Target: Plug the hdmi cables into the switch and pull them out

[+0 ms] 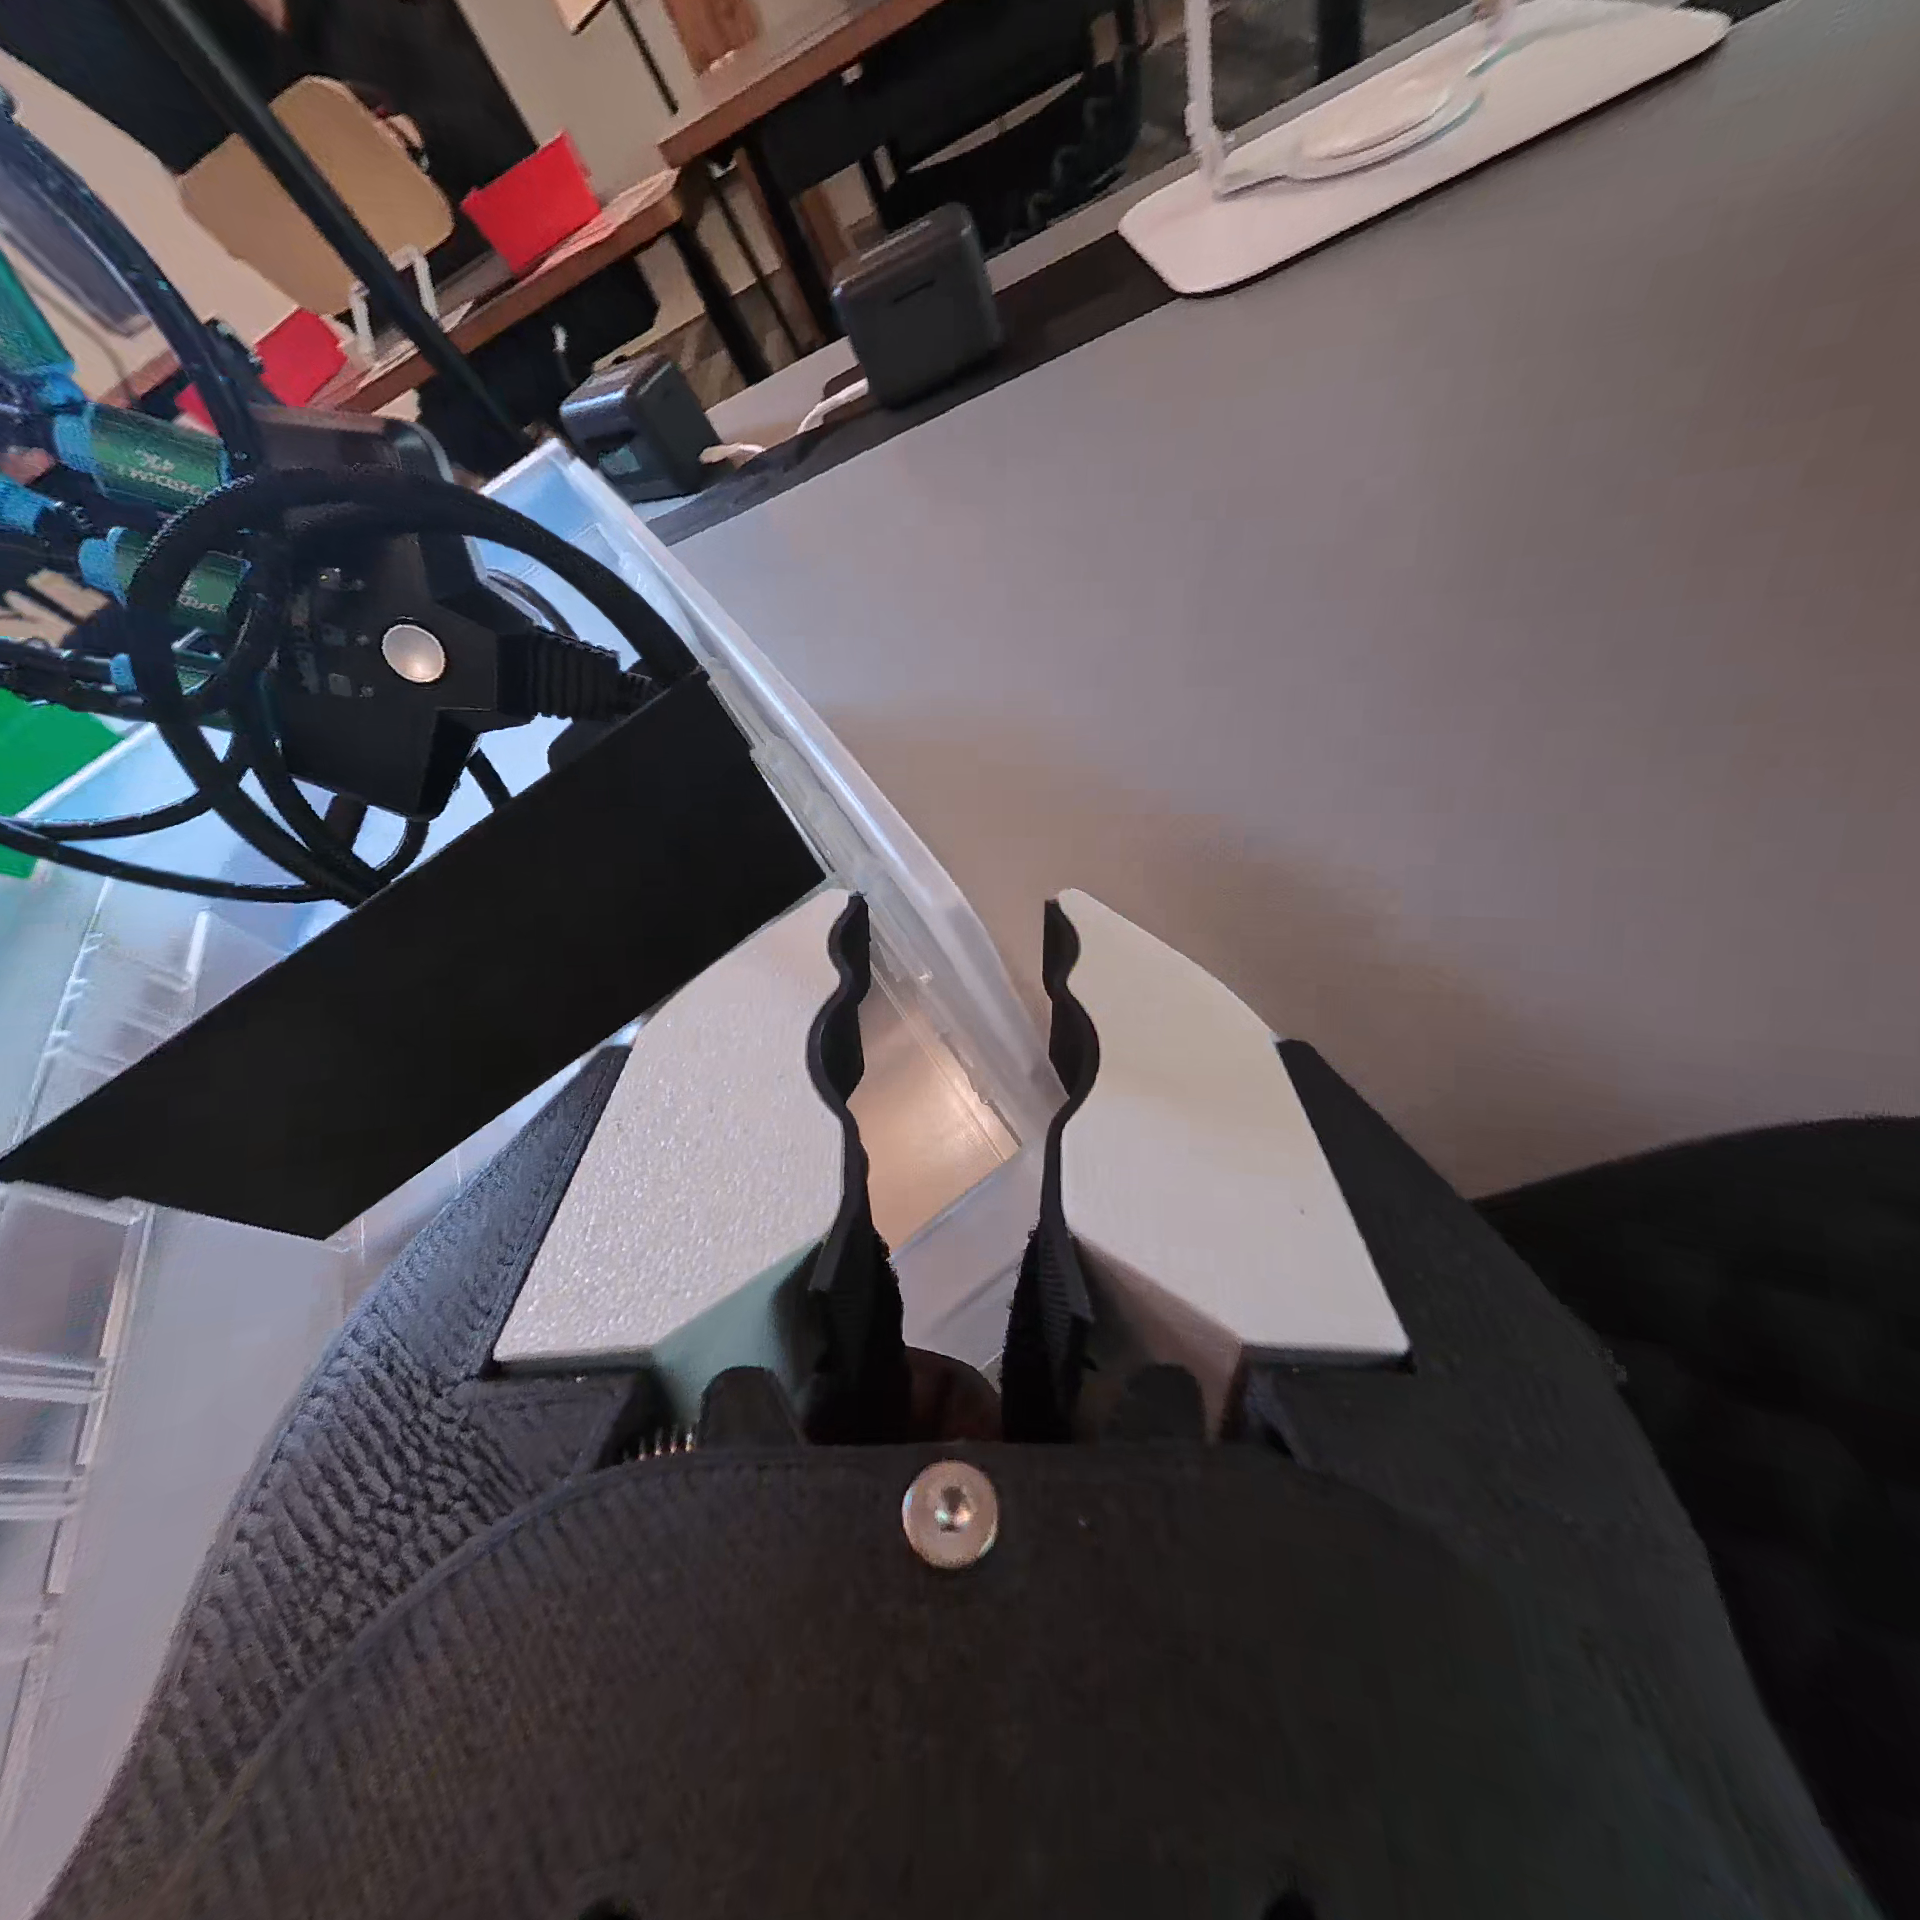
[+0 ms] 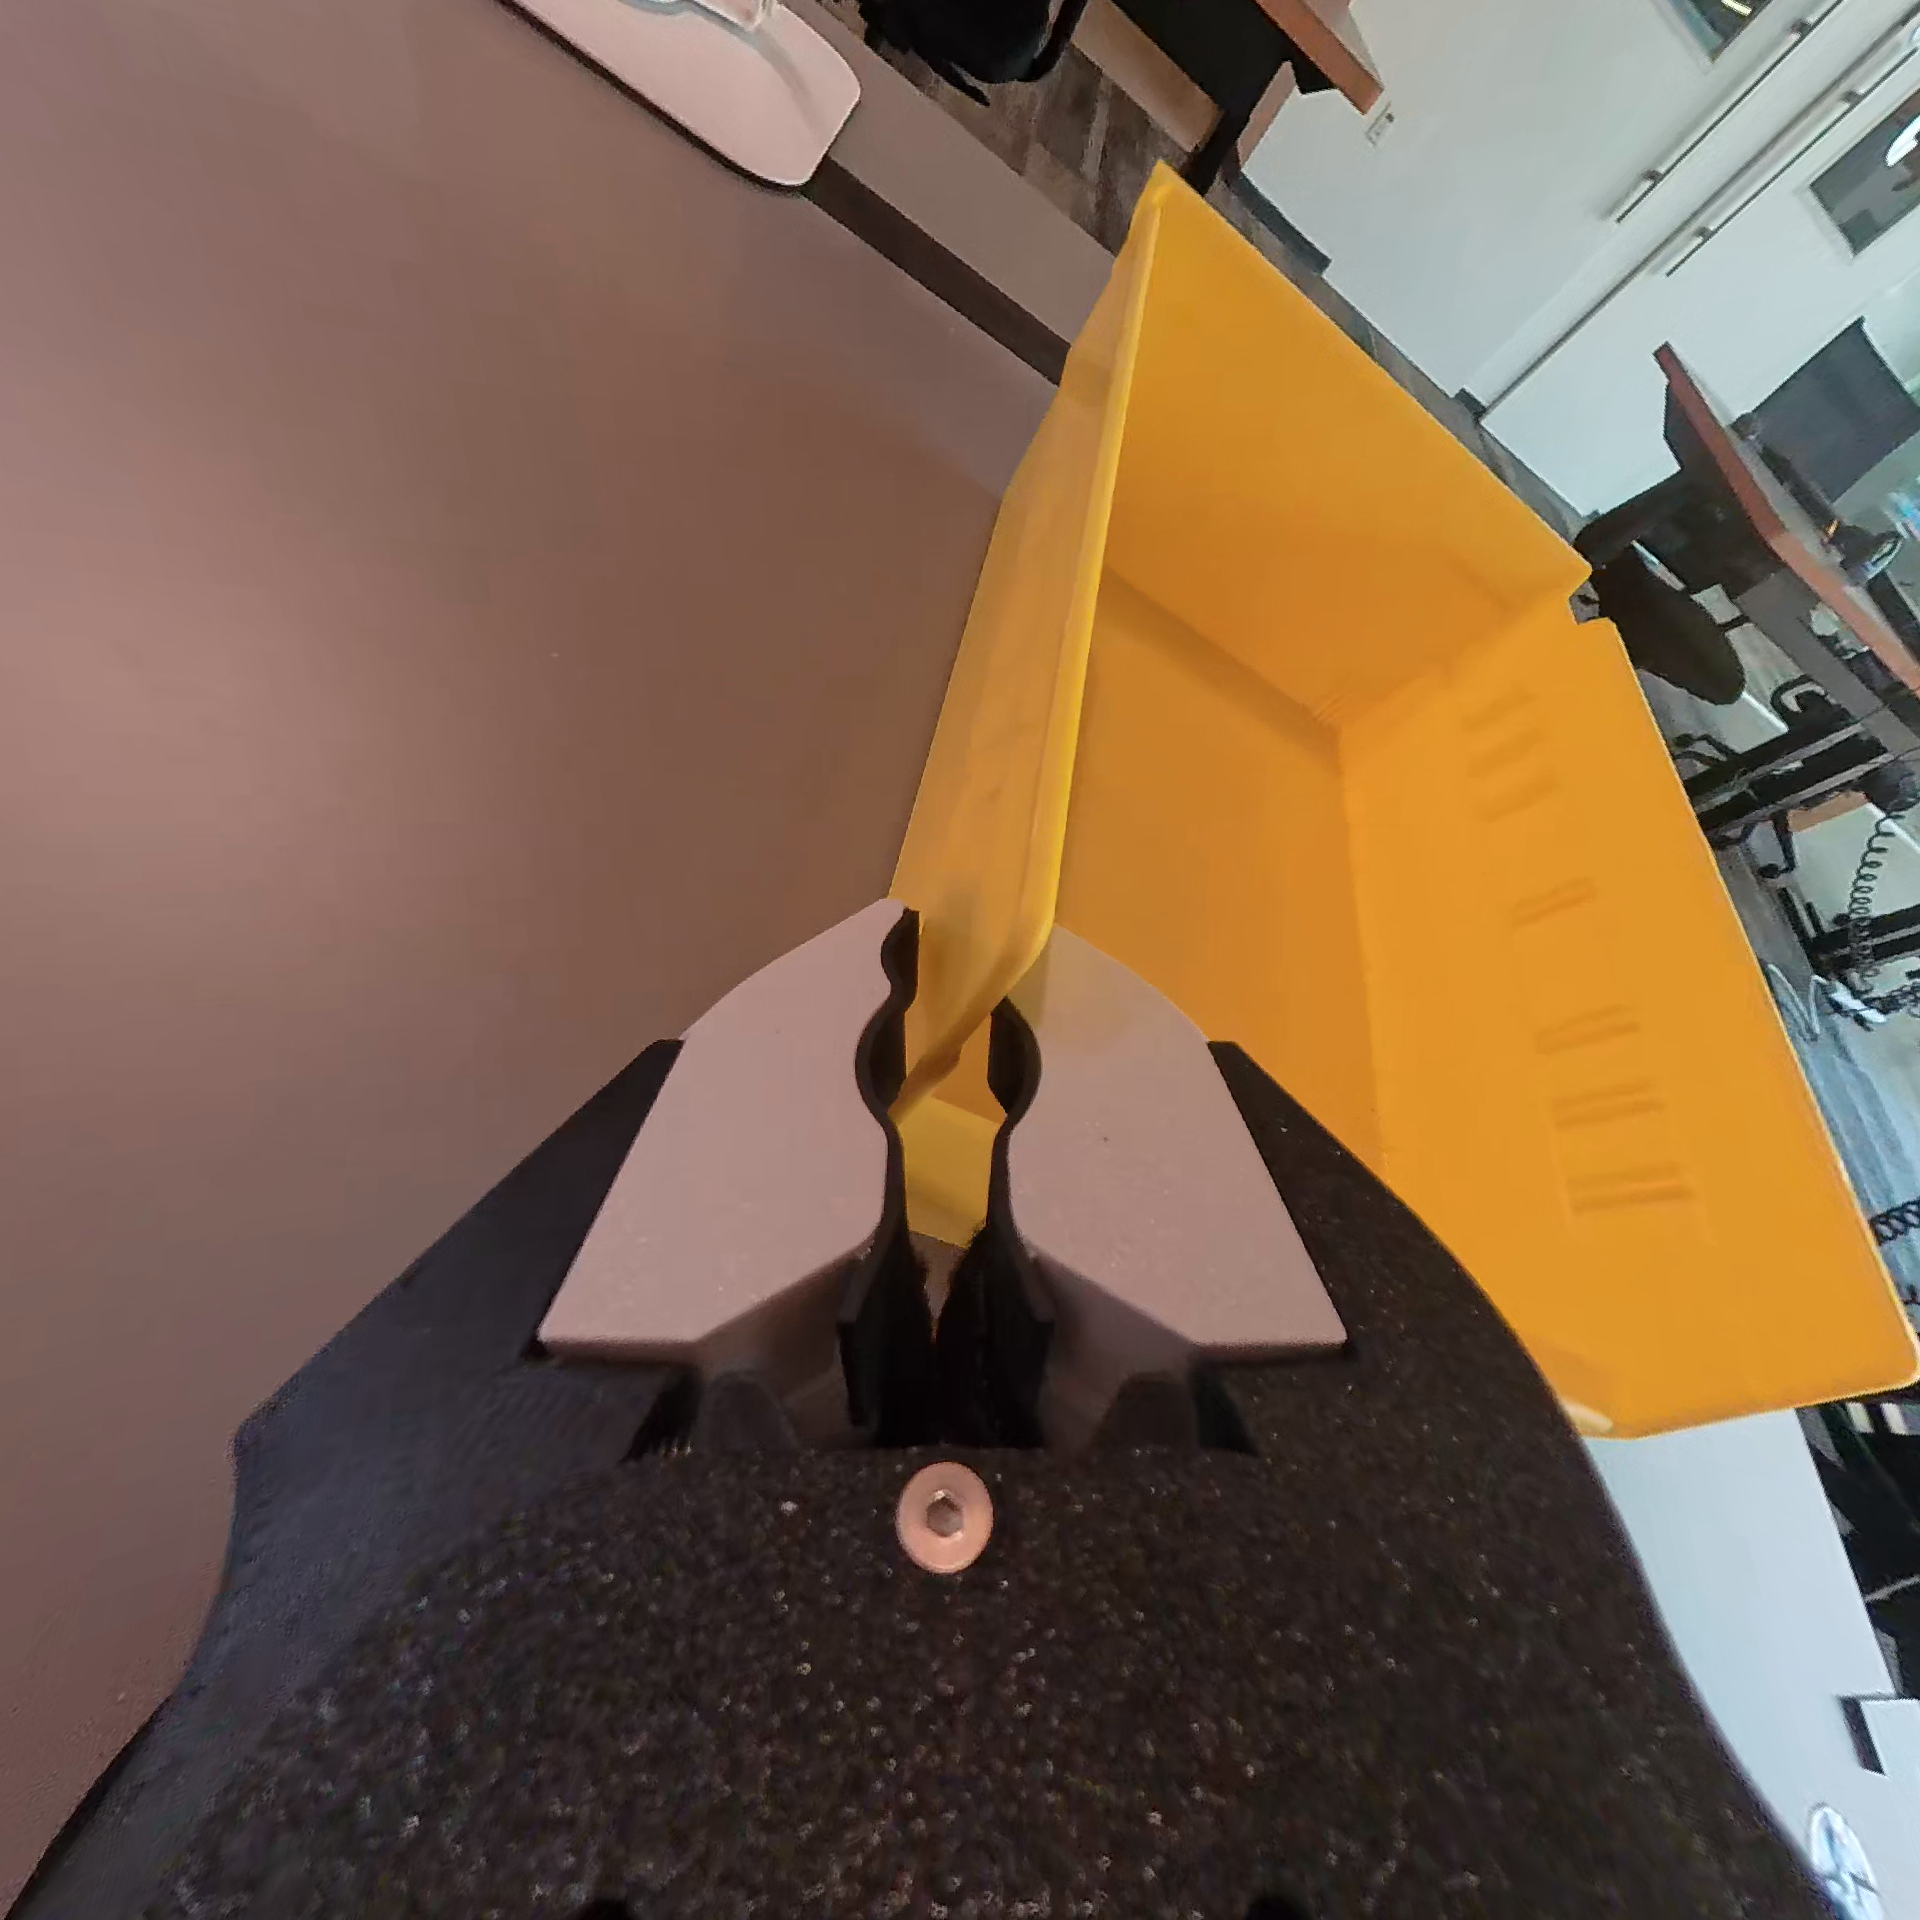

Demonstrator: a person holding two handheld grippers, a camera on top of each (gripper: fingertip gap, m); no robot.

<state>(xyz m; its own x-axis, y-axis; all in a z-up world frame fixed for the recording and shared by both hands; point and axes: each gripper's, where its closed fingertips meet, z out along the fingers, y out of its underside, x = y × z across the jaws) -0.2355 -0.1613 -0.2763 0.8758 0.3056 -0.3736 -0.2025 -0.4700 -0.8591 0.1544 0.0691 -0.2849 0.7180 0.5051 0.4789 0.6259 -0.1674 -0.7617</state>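
Observation:
The black HDMI switch (image 1: 412,655), with a round silver button, lies among coiled black cables (image 1: 239,831) with green and blue plugs (image 1: 135,457). It sits in a black tray (image 1: 468,935) inside a clear plastic bin (image 1: 727,665) at the left. My left gripper (image 1: 956,909) is closed on the clear bin's rim, which runs between its fingers. My right gripper (image 2: 977,930) is shut on the near side wall of a yellow plastic bin (image 2: 1299,779), which looks empty and tilted. No cable or switch shows in the right wrist view.
The grey table (image 1: 1351,623) spreads to the right of the clear bin. A white flat stand base (image 1: 1403,177) and two dark grey boxes (image 1: 914,301) sit at its far edge. Red bins (image 1: 530,203) stand on a back desk. Office chairs and desks (image 2: 1766,520) lie beyond the yellow bin.

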